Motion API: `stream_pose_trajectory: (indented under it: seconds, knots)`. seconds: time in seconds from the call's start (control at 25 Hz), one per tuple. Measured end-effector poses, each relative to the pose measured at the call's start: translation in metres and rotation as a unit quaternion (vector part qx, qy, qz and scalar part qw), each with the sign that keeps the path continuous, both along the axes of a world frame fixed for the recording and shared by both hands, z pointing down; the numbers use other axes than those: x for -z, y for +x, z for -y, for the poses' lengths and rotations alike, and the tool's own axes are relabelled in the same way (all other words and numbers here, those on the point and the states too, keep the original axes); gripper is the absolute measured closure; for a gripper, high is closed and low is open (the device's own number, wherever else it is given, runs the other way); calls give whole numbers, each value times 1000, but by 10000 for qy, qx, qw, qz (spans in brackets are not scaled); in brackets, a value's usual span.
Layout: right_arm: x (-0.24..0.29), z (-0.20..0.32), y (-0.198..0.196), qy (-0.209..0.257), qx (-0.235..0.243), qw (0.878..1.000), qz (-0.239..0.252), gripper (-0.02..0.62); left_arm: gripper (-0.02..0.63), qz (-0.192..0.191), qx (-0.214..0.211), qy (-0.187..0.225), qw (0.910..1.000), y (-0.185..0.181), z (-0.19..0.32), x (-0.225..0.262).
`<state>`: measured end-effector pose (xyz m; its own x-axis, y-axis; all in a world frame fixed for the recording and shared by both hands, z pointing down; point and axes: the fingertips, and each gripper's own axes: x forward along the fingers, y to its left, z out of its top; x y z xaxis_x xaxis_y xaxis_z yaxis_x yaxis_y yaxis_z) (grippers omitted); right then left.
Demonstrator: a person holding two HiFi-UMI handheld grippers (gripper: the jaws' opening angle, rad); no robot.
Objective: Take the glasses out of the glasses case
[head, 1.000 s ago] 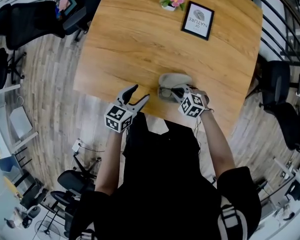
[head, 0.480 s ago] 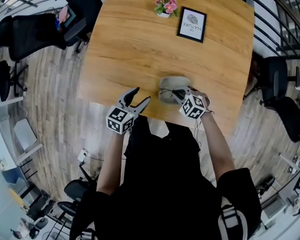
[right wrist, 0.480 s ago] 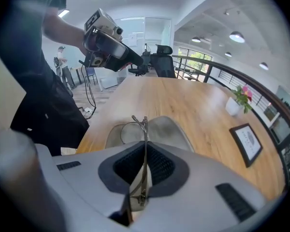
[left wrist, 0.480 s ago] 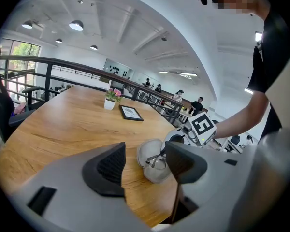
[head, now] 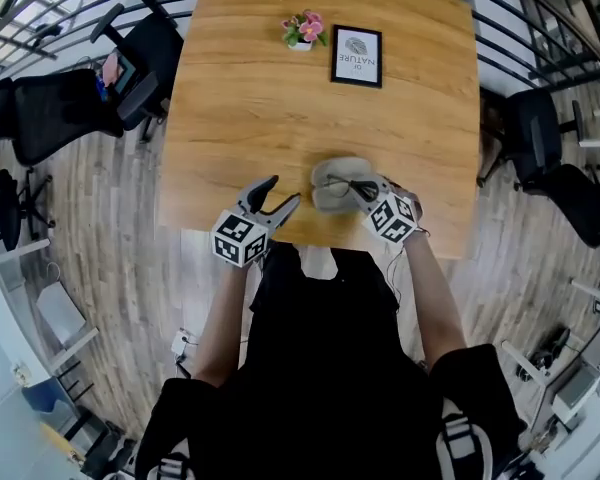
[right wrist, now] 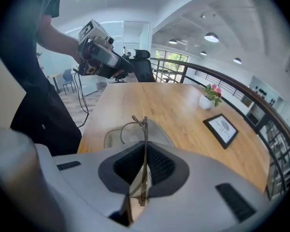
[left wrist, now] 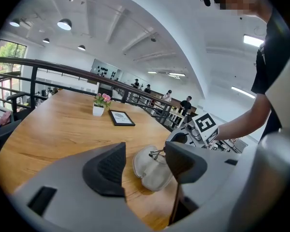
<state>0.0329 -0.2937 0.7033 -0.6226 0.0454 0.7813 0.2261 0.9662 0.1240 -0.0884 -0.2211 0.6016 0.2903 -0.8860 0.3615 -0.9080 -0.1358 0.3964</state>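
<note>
A grey soft glasses case (head: 330,182) lies open near the front edge of the wooden table (head: 280,108). My right gripper (head: 358,188) hangs just over it, shut on the thin metal frame of the glasses (head: 360,185). In the right gripper view the frame (right wrist: 145,132) runs upright between the pressed pads of that gripper (right wrist: 145,166). My left gripper (head: 273,198) is to the left of the case, open with nothing in it. In the left gripper view the case (left wrist: 152,170) and the glasses (left wrist: 157,153) show through the gap of that gripper (left wrist: 145,166).
A small pot of pink flowers (head: 302,30) and a black picture frame (head: 357,57) stand at the table's far side. Black office chairs (head: 60,108) are on the floor to the left and right. The person's body is right against the table's front edge.
My right gripper has risen with the glasses, lifting them up from the case. The left gripper has also lifted a little and stays open.
</note>
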Motion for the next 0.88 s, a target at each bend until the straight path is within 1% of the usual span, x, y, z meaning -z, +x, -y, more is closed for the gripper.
stream_pose_trajectory:
  seconds: [0.16,0.36,0.48,0.64,0.88]
  knots:
    - [13,6,5,115,-384,9991,114,571,341,55,-291,89,9995,2,9,6]
    - [33,17,11,218,-851,9956,326,571,341,114,-516,200,9984,-2,20,16]
    - [41,23,13,267,-1142,9921,448,571,341,152,-616,320,9975,-6,29,25]
    - [53,25,15,317,-1470,9868,593,571,341,321,-830,397,9952,-10,35,33]
    - [66,23,11,442,-1904,9774,807,571,341,399,-1088,526,9919,-20,30,42]
